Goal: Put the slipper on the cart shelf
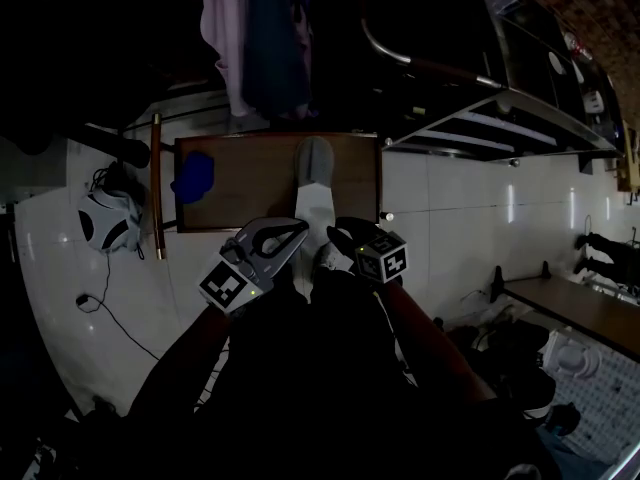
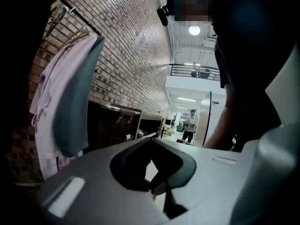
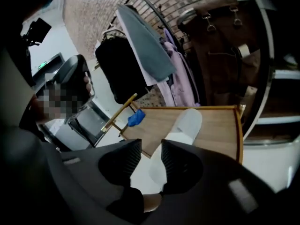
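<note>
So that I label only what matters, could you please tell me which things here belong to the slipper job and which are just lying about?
Belongs to the job:
- slipper
- cart shelf, where it lies
- right tool, jaws either side of the slipper's heel

Just lying about:
- blue object on the shelf
- black-and-white object
- hanging clothes
- brown bag
</note>
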The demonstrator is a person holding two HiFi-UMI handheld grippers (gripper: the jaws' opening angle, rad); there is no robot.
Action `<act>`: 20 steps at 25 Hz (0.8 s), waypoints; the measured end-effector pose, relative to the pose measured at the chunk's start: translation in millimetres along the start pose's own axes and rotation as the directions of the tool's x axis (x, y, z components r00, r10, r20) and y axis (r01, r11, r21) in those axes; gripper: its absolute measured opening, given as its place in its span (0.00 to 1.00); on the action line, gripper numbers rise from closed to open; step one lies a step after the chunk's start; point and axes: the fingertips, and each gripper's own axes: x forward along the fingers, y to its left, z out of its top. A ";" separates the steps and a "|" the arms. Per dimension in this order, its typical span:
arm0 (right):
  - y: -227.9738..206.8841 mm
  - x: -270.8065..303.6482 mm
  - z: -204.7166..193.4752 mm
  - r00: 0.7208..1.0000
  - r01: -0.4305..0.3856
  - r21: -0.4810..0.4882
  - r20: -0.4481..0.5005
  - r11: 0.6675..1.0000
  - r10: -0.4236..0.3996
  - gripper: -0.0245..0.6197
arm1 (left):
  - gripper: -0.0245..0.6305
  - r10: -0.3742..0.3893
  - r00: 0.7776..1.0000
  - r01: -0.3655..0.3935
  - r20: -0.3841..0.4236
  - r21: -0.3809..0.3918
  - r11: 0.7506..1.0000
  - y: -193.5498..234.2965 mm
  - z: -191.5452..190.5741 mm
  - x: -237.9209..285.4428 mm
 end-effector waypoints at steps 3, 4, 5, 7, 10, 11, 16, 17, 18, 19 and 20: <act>-22.5 20.1 -21.1 0.999 0.025 0.143 -0.040 0.989 -0.019 0.26 | 0.04 -0.012 1.000 0.012 -0.013 -0.016 1.000 4.2 -9.3 -3.8; -30.4 26.6 -28.5 0.998 0.034 0.175 -0.059 0.984 -0.024 0.26 | 0.04 -0.015 1.000 0.014 -0.020 -0.017 1.000 4.5 -12.5 -4.2; -39.1 32.9 -35.1 0.997 0.043 0.201 -0.075 0.979 -0.028 0.27 | 0.04 -0.016 1.000 0.015 -0.027 -0.016 1.000 4.7 -15.3 -4.1; -58.3 43.9 -44.6 0.995 0.058 0.252 -0.096 0.966 -0.034 0.31 | 0.04 -0.011 0.999 0.011 -0.033 -0.007 1.000 5.4 -18.3 -3.1; -79.6 59.9 -53.9 0.993 0.044 0.324 -0.118 0.945 -0.006 0.35 | 0.04 0.017 0.999 -0.018 -0.030 -0.016 1.000 5.5 -21.3 -2.6; -82.3 65.9 -55.9 0.992 0.033 0.341 -0.125 0.940 0.011 0.35 | 0.04 0.028 0.999 -0.029 -0.035 -0.027 0.999 5.9 -24.2 -3.2; -96.5 94.6 -70.2 0.983 0.021 0.397 -0.178 0.918 0.055 0.37 | 0.04 0.074 0.996 -0.079 -0.053 -0.082 0.994 9.2 -37.9 -7.1; -97.3 99.2 -72.5 0.980 0.014 0.415 -0.185 0.910 0.069 0.37 | 0.04 0.081 0.995 -0.085 -0.058 -0.082 0.993 8.7 -40.2 -7.5; -97.8 102.7 -74.6 0.978 0.009 0.432 -0.191 0.902 0.082 0.37 | 0.04 0.088 0.994 -0.093 -0.062 -0.083 0.992 8.3 -41.9 -8.1; -97.7 105.0 -76.3 0.977 0.005 0.448 -0.194 0.894 0.092 0.37 | 0.04 0.097 0.993 -0.102 -0.064 -0.086 0.991 7.9 -42.9 -8.8; -97.3 106.2 -77.8 0.976 0.001 0.462 -0.195 0.887 0.100 0.37 | 0.04 0.106 0.992 -0.111 -0.066 -0.090 0.990 7.5 -43.4 -9.7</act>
